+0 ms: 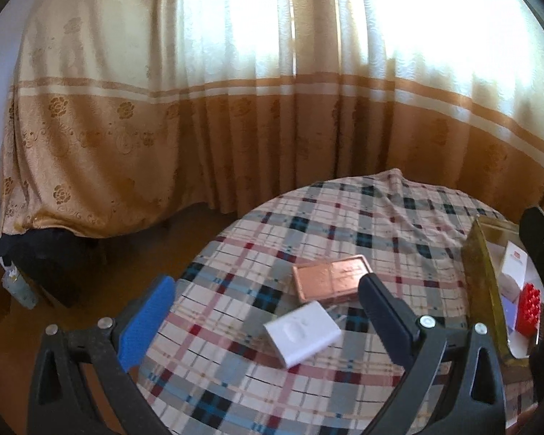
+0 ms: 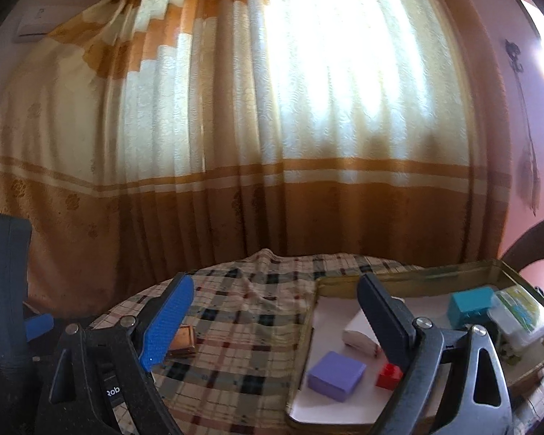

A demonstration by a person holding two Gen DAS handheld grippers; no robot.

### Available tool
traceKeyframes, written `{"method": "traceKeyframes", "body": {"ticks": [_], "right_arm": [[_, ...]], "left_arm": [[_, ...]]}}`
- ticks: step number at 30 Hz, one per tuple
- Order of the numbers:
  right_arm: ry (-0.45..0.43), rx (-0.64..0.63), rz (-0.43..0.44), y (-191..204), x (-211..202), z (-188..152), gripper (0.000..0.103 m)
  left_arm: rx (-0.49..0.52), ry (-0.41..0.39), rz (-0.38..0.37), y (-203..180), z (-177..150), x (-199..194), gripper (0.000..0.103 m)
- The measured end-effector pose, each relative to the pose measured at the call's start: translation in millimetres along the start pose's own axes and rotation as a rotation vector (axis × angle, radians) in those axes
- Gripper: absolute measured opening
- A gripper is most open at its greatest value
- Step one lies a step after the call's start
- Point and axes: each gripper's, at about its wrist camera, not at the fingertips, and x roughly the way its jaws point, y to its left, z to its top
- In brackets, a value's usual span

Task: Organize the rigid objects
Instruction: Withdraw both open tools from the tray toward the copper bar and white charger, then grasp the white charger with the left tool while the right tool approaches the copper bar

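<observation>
both grippers, left gripper (image 1: 266, 299) and right gripper (image 2: 275, 302), are being held released, grasping nothing; white box (image 1: 303, 333) and copper palette (image 1: 332, 279) are lying flat, touching.

Domestic room, likely a bedroom: floor-length cream-and-orange floral curtains (image 1: 206, 116) over a bright window, round table under plaid cotton cloth (image 1: 344, 224), white wall-mounted air conditioner (image 2: 32, 23).
</observation>
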Motion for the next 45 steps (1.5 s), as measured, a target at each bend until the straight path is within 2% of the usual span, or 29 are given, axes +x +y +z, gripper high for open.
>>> {"method": "traceKeyframes", "body": {"ticks": [4,9,14,19,21,24,26,30,33,36,38,40,43,45], "right_arm": [[-0.013,-0.019,0.019,10,6,0,0.093],[0.040,-0.025,0.043,10,13,-5,0.093],[0.037,-0.006,0.052,5,10,-6,0.093],[0.046,0.016,0.057,-1,9,-7,0.093],[0.062,0.033,0.055,-5,10,-7,0.093],[0.085,0.054,0.063,-7,13,-8,0.093],[0.092,0.061,0.068,-8,14,-8,0.093],[0.091,0.067,0.079,-9,13,-8,0.093],[0.096,0.069,0.080,-9,13,-9,0.093],[0.104,0.075,0.078,-10,13,-9,0.093],[0.108,0.078,0.076,-11,14,-9,0.093],[0.115,0.077,0.076,-11,15,-9,0.093],[0.122,0.077,0.076,-10,16,-10,0.093],[0.126,0.078,0.076,-11,16,-11,0.093]], "left_arm": [[-0.027,0.013,0.004,8,0,6,0.102],[-0.059,0.043,0.006,13,-2,11,0.102],[-0.058,0.053,0.001,13,-2,13,0.102],[-0.051,0.121,-0.035,23,-9,17,0.102],[-0.056,0.136,-0.013,32,-12,16,0.102],[-0.064,0.167,-0.026,39,-14,20,0.100],[-0.050,0.186,-0.038,36,-14,23,0.097],[0.081,0.205,-0.063,7,-12,30,0.096],[0.222,0.217,-0.068,-20,-11,39,0.088],[0.247,0.230,-0.118,-24,-8,45,0.080],[0.265,0.291,-0.139,-27,-11,56,0.071],[0.235,0.323,-0.208,-21,-11,59,0.061],[0.180,0.346,-0.253,-12,-15,60,0.058],[0.148,0.345,-0.255,-6,-15,60,0.057]]}}
